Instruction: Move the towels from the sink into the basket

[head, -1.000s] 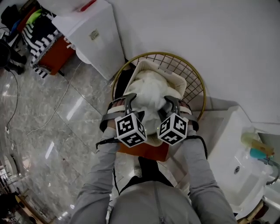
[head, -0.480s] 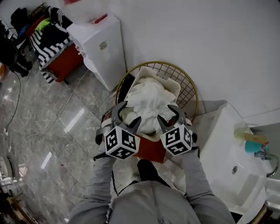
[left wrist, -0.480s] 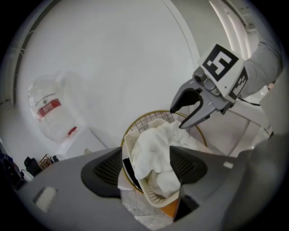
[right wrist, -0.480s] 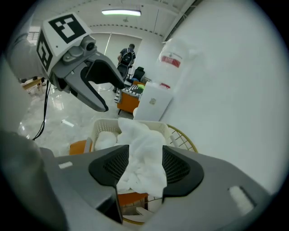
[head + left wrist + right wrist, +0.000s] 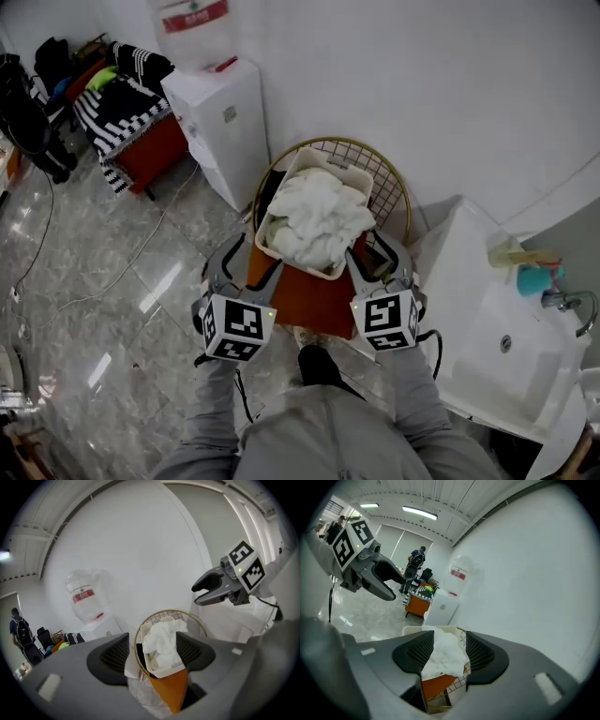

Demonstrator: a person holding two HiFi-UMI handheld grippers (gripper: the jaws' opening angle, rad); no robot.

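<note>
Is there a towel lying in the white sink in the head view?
No, the sink shows only a bare white surface and its drain; the towels lie in the basket.

The round gold wire basket (image 5: 386,187) shows only its far rim. Its near side is hidden behind a cream plastic tub (image 5: 328,165) of crumpled white towels (image 5: 314,220) and an orange panel (image 5: 314,300) of unclear kind. Right of the basket, the white ceramic sink (image 5: 459,281) is cut off by the picture's edge.
</note>
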